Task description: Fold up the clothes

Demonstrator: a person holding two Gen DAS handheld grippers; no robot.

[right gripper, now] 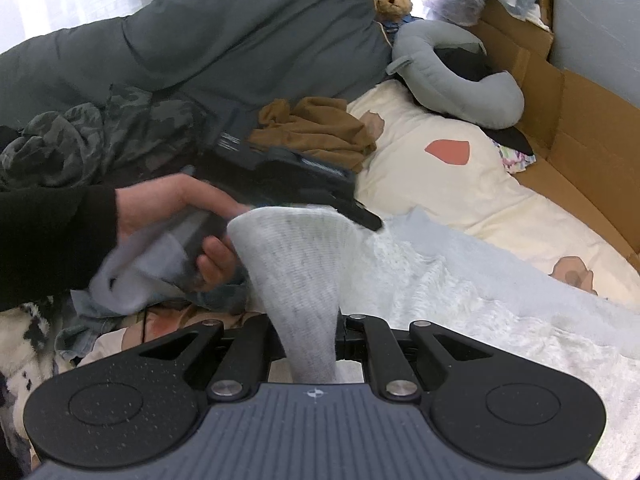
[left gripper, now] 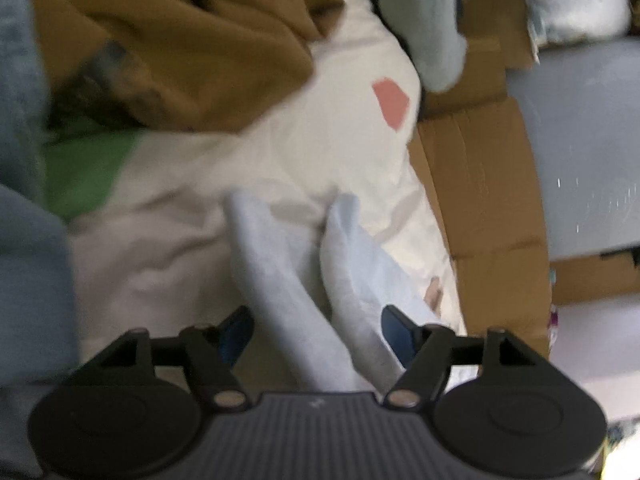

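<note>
In the right wrist view, at the left edge, the person's hand point(right gripper: 176, 224) carries the left gripper point(right gripper: 360, 214), angled toward the pale grey sock point(right gripper: 300, 272) at centre. In its own view the left gripper point(left gripper: 316, 332) stands apart, sock fabric point(left gripper: 280, 264) passing between the fingers unpinched, probably lining up a fresh hold. At lower centre the right gripper point(right gripper: 316, 344) is clamped on the sock, lifting it taut above the bed point(right gripper: 460, 184). A brown garment point(right gripper: 320, 128) waits farther up.
</note>
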